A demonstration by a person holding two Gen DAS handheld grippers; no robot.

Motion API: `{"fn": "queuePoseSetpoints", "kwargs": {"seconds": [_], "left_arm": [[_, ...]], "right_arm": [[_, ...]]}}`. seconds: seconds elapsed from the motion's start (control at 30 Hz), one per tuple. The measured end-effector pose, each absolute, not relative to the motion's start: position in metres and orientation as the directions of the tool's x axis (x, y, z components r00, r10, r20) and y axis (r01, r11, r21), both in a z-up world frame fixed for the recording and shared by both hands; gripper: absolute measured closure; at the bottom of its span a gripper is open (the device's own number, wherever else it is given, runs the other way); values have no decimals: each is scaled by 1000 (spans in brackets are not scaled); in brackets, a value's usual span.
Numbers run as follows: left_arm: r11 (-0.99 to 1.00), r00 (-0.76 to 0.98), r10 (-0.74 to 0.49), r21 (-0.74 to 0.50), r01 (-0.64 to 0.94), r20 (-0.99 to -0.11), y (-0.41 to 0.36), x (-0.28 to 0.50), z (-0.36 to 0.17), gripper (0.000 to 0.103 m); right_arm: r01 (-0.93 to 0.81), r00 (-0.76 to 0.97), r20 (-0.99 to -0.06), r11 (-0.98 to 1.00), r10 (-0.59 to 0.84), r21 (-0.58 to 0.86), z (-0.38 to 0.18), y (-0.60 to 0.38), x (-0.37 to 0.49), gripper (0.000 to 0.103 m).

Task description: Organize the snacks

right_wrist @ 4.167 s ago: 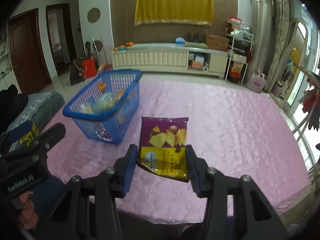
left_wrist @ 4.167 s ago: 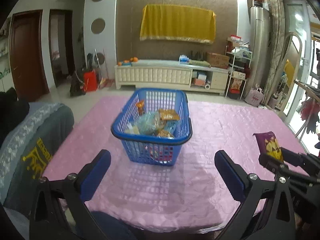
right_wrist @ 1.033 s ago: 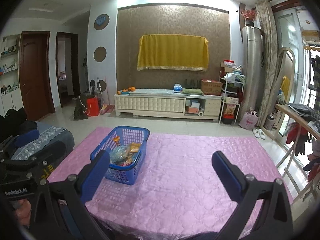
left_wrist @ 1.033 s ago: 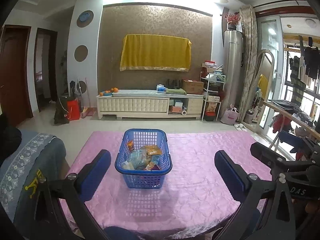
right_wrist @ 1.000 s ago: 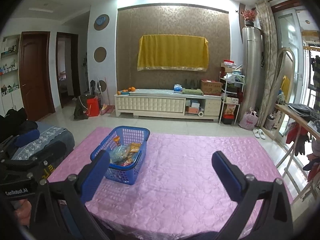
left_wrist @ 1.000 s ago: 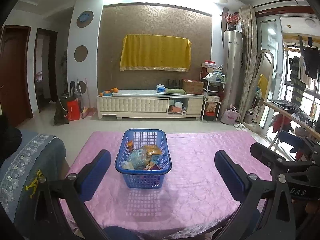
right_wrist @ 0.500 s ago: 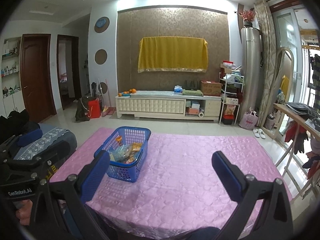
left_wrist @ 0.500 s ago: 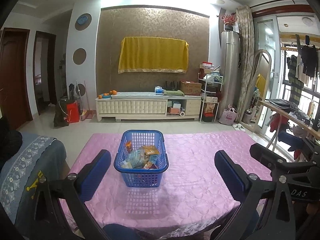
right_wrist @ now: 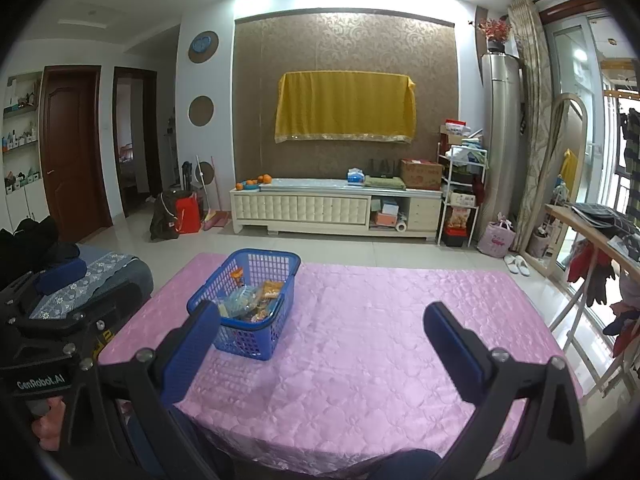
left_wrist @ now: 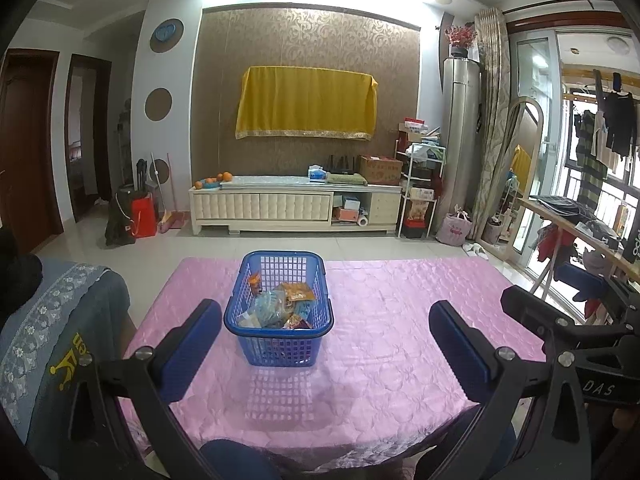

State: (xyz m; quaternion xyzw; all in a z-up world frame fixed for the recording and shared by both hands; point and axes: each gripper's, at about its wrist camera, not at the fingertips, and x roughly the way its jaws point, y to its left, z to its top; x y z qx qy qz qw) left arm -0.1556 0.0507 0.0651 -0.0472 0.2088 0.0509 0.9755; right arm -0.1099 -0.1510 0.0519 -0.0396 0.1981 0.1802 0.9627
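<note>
A blue plastic basket [left_wrist: 280, 340] stands on the pink tablecloth [left_wrist: 392, 344], holding several snack packets [left_wrist: 280, 306]. It also shows in the right wrist view [right_wrist: 240, 336], left of centre, with its packets [right_wrist: 256, 298]. My left gripper [left_wrist: 326, 332] is open and empty, pulled back above the table's near edge, the basket between its fingers in view. My right gripper [right_wrist: 322, 336] is open and empty, to the right of the basket. The right gripper's body shows at the right of the left wrist view [left_wrist: 568, 340].
A chair with a grey-blue cover [left_wrist: 52, 320] stands left of the table. A clothes rack and wooden side table [right_wrist: 592, 232] stand to the right. A white cabinet [left_wrist: 296, 206] lines the far wall beyond bare floor.
Over the last second both grippers drew back and rose a little; the basket looks smaller. Four seconds ago the right gripper held a purple chip bag; now it is open and empty.
</note>
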Motion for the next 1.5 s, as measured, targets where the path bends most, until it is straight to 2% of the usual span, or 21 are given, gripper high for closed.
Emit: {"fn": "queuePoseSetpoints", "kwargs": {"seconds": [1.5], "left_arm": [[989,889,89,-62,-131,-450,46,-159,60,0]], "right_arm": [[-353,854,-409,936,321,-1,51,-149,-116,0]]}}
